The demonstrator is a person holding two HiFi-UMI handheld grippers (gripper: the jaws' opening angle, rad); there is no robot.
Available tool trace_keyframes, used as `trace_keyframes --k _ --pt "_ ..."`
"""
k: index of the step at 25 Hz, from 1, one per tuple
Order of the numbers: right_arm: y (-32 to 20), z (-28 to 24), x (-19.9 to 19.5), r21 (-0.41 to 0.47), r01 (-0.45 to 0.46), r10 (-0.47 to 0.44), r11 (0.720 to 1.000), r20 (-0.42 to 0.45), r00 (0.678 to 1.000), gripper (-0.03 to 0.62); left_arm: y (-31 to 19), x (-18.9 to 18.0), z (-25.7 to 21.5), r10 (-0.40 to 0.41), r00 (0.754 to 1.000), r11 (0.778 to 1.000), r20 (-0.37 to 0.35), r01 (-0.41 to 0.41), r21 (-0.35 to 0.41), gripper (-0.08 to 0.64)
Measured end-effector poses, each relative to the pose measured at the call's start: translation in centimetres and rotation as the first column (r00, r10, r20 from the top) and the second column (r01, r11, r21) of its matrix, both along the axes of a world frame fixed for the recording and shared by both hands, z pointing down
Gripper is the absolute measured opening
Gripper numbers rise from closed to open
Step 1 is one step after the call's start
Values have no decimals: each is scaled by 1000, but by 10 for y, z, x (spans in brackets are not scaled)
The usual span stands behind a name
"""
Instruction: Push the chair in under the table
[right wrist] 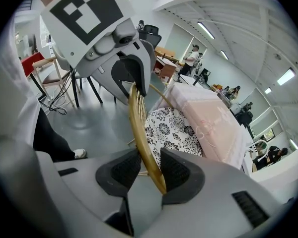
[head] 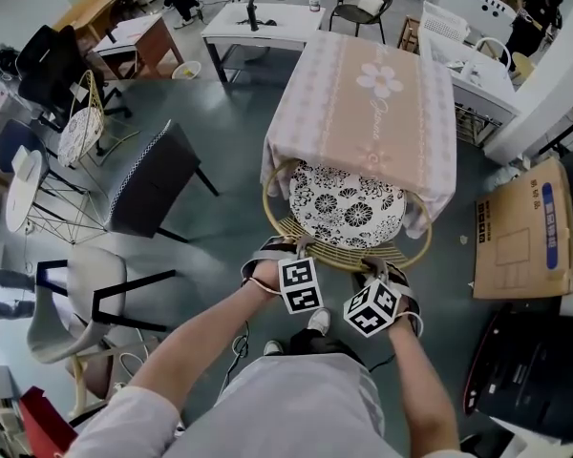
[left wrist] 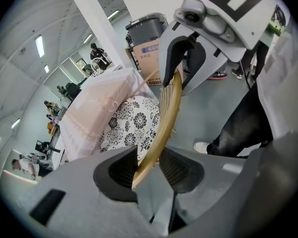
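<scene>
A chair with a golden wire back rail (head: 344, 260) and a black-and-white floral cushion (head: 347, 203) stands with its seat partly under the table (head: 372, 93), which is covered by a pink cloth. My left gripper (head: 285, 248) is at the left part of the rail and my right gripper (head: 377, 267) at the right part. In the left gripper view the rail (left wrist: 166, 118) runs between the pads of the left gripper (left wrist: 149, 165), with a gap on one side. The right gripper (right wrist: 150, 170) straddles the rail (right wrist: 139, 123) the same way, its jaws apart.
A black chair (head: 153, 179) stands to the left of the table, and a white chair with a black frame (head: 76, 303) nearer me. A cardboard box (head: 520, 232) lies on the floor at the right. My own shoe (head: 318, 321) is just behind the chair.
</scene>
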State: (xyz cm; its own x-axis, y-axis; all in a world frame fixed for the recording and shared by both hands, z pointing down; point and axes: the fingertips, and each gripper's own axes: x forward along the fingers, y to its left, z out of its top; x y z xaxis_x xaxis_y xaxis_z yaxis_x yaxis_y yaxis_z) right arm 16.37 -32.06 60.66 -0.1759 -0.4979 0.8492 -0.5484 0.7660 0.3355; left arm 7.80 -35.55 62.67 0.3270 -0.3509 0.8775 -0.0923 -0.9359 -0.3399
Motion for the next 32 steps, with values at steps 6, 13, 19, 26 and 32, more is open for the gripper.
trace_keyframes --k 6,13,19,26,32 --pt "0 -3 1 36 -95 95 995 -15 995 127 1 -3 -4 -50 998 999 -22 51 9 144" --pt "10 -24 2 78 -223 217 972 84 973 137 13 -6 -31 -183 967 983 -178 179 -37 152" --pt "23 -59 -17 91 -364 329 927 269 905 65 34 -6 -67 -346 861 937 -372 300 -177 152" --pt "38 -114 -38 97 -502 392 859 504 769 27 50 -8 -139 -474 639 880 -606 366 -303 99" --pt "58 -148 -49 109 -545 382 831 600 703 3 70 -15 -164 -504 540 859 -674 397 -324 7"
